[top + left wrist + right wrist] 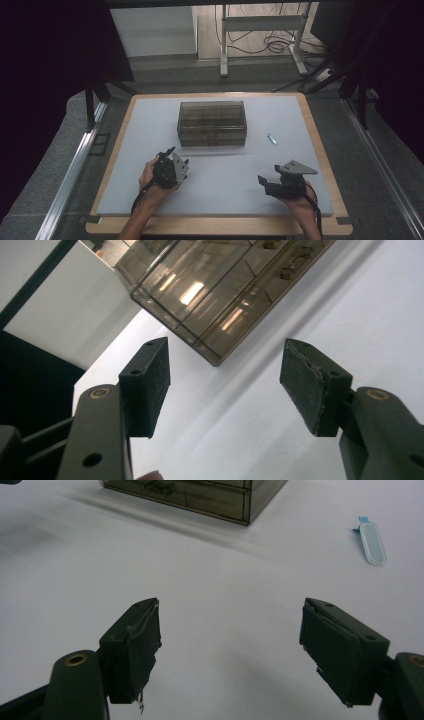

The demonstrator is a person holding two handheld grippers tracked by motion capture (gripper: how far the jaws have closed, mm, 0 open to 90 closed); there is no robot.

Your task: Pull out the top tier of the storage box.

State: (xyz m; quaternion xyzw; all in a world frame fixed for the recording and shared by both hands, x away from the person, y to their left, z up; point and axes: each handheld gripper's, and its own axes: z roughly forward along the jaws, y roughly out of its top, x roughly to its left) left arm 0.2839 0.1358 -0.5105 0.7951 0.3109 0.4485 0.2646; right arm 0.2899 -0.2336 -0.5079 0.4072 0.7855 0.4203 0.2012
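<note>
High view: a white mat (150, 130) covers a wooden table (320, 150). A smoky, see-through compartment box (212, 123) sits toward the far edge of the mat, about midway between its left and right edges, with its lid down. A small pale-blue oblong item (272, 139) lies flat on the mat to the right of the box, apart from it and nearer the right edge.

Both tools hover over the near half of the mat. The left gripper (176, 165) is held in the person's left hand (150, 181), in front of the box's near-left corner. The right gripper (265, 184), carrying a grey three-cornered plate (296, 167), is held near the near-right corner of the mat, well short of both box and blue item.

Left gripper view: the left gripper (225, 385) has its jaws spread wide with nothing between them; a corner of the box (210, 290) lies ahead, its dividers visible through the lid.

Right gripper view: the right gripper (230, 650) likewise stands with jaws parted and empty over bare mat. The box front (200, 497) with its latch is ahead at the far left, and the blue item (374, 542) lies ahead to the right.

Progress, as judged: work appears to be at its very start. Nothing is grasped, the box looks shut, and the blue item lies outside it. Approach, opening, picking up and placing all seem yet to be done.
</note>
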